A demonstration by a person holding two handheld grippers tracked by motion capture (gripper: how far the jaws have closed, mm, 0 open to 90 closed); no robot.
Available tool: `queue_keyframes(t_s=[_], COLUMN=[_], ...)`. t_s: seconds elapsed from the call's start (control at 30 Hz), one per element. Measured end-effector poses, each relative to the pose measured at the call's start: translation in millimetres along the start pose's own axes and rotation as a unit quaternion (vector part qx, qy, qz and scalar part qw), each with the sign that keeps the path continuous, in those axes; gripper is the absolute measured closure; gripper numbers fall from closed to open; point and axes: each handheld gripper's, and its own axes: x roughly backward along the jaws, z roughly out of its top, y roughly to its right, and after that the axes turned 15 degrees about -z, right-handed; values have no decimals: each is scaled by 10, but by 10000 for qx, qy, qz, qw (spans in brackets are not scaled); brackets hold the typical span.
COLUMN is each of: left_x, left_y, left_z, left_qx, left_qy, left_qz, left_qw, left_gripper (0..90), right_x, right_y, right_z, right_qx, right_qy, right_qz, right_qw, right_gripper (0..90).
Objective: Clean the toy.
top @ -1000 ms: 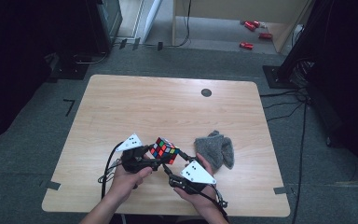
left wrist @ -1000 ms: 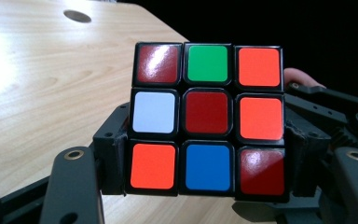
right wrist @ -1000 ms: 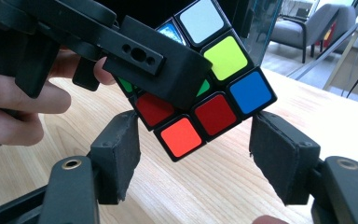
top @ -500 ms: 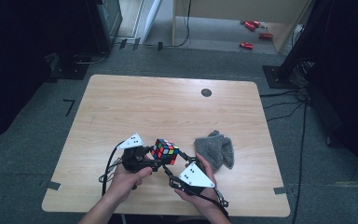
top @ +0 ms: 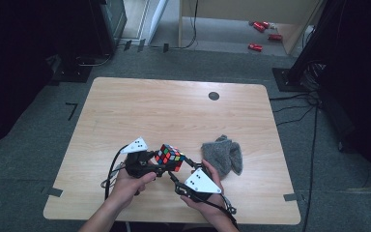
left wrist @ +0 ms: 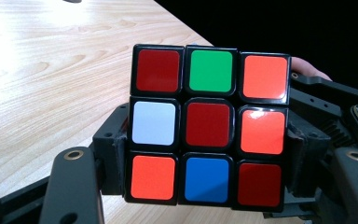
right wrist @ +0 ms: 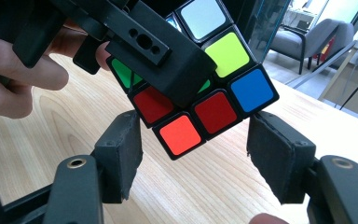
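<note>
Scrambled Rubik's cube (left wrist: 209,127), tilted, clamped between left gripper (left wrist: 205,163) jaws, lower corner between open right gripper (right wrist: 193,158) jaws.

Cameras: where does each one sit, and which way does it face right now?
High view: above the person's side, looking forward and down on the table; both hands and forearms show.
Left gripper view: on the left gripper, facing the cube; its jaws show.
Right gripper view: on the right gripper, looking up at the cube's lower corner; open jaws, left hand.
All three share the cube.

Light wooden table (top: 140,111), grey cloth (top: 223,154) lying near its front-right
</note>
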Motion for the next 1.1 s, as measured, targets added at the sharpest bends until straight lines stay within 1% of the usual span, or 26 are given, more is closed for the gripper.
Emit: queue_keyframes(t_s=[0.1, 0.17, 0.23, 0.27, 0.33, 0.37, 0.43, 0.5, 0.53, 0.57, 0.6, 0.63, 0.67, 0.7, 0.77, 0.8, 0.87, 0.9, 0.97, 1.0, 1.03, 1.1], left_x=[-2, 1, 18, 28, 42, 46, 30, -3, -20, -36, -42, -45, -44, -40, -24, -21, -13, -10, -11, -11, -11, -4], left_y=[-1, 4, 3, 1, -3, -4, 6, 23, 34, 42, 47, 49, 48, 46, 37, 38, 28, 23, 16, 14, 15, 11], left_z=[-2, 1, 10, 14, 16, 14, 2, -11, -18, -25, -28, -32, -36, -39, -43, -45, -49, -53, -56, -57, -57, -55], left_qx=[-27, -56, -33, -11, 26, 24, 47, 20, 10, -7, 5, -4, -6, 23, 33, 74, 169, 248, 335, 346, 338, 352], left_qy=[-50, -64, -46, -19, 47, 85, 160, 126, 126, 138, 153, 188, 241, 296, 386, 442, 579, 652, 719, 726, 725, 741], left_qz=[15, 26, 25, 45, 99, 117, 144, 173, 192, 200, 204, 241, 274, 290, 314, 311, 267, 224, 149, 119, 115, 80], left_qw=[10000, 10000, 10000, 10000, 9999, 9999, 9998, 9998, 9997, 9997, 9997, 9995, 9993, 9991, 9988, 9985, 9978, 9973, 9967, 9967, 9967, 9966], left_gripper=[331, 334, 335, 335, 335, 335, 334, 334, 333, 333, 333, 333, 333, 334, 333, 333, 333, 333, 334, 334, 334, 334], right_x=[-5, -14, -20, -22, -26, -30, -39, -53, -60, -61, -66, -66, -63, -56, -47, -41, -35, -30, -29, -30, -33, -33], right_y=[-3, 0, 13, 25, 44, 51, 37, -10, -28, -54, -69, -76, -85, -91, -100, -101, -109, -112, -123, -127, -129, -134], right_z=[-6, -11, -13, -15, -17, -16, -13, -2, 2, 7, 9, 9, 11, 13, 19, 22, 32, 36, 44, 46, 46, 43], right_qx=[-40, -67, -132, -193, -446, -626, -1068, -1331, -1363, -1471, -1668, -1811, -1979, -2111, -2308, -2399, -2515, -2571, -2627, -2653, -2669, -2595], right_qy=[-48, -93, -161, -184, -248, -283, -395, -490, -510, -604, -647, -653, -670, -683, -649, -610, -582, -540, -474, -454, -440, -437], right_qz=[16, 25, 23, 36, 125, 208, 380, 465, 457, 423, 425, 437, 425, 405, 329, 303, 236, 215, 146, 133, 150, 132], right_qw=[10000, 9999, 9998, 9996, 9986, 9974, 9928, 9888, 9883, 9864, 9830, 9803, 9770, 9742, 9703, 9684, 9658, 9646, 9636, 9630, 9626, 9647], right_gripper=[364, 343, 319, 319, 316, 316, 315, 298, 288, 272, 265, 264, 261, 255, 252, 244, 244, 257, 280, 300, 312, 371])
